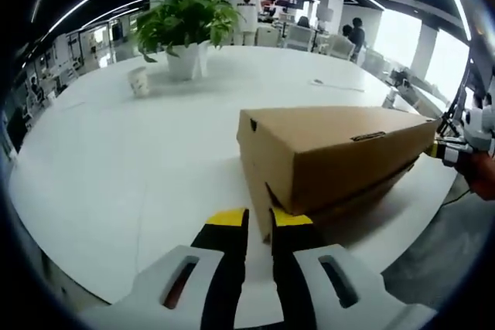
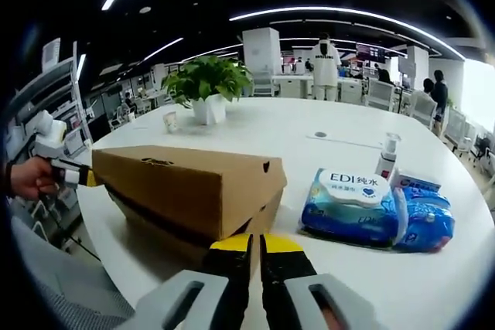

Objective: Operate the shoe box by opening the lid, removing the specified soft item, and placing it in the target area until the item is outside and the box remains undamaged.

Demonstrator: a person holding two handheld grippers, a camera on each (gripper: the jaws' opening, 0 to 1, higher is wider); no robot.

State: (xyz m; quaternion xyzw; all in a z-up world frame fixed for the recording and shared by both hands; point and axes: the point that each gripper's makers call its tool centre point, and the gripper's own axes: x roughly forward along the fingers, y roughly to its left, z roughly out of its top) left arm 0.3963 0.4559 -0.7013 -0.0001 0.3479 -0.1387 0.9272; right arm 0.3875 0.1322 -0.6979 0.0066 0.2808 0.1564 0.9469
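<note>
Two white-bodied claws, left claw (image 1: 259, 220) and right claw (image 2: 254, 243), with black, yellow-tipped jaws and slotted shoulders.

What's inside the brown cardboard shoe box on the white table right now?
The brown cardboard shoe box has its lid barely raised, showing only a dark gap along its side. The lid covers its contents, so nothing inside can be made out. It rests on the white table.

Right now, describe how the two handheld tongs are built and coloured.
Both the left tongs and the right tongs have two black jaws capped with yellow tips, rising from pale grey-white moulded bodies with dark oval slots. In the right gripper view, the far left tongs show a white body and a yellow tip, held in a hand.
</note>
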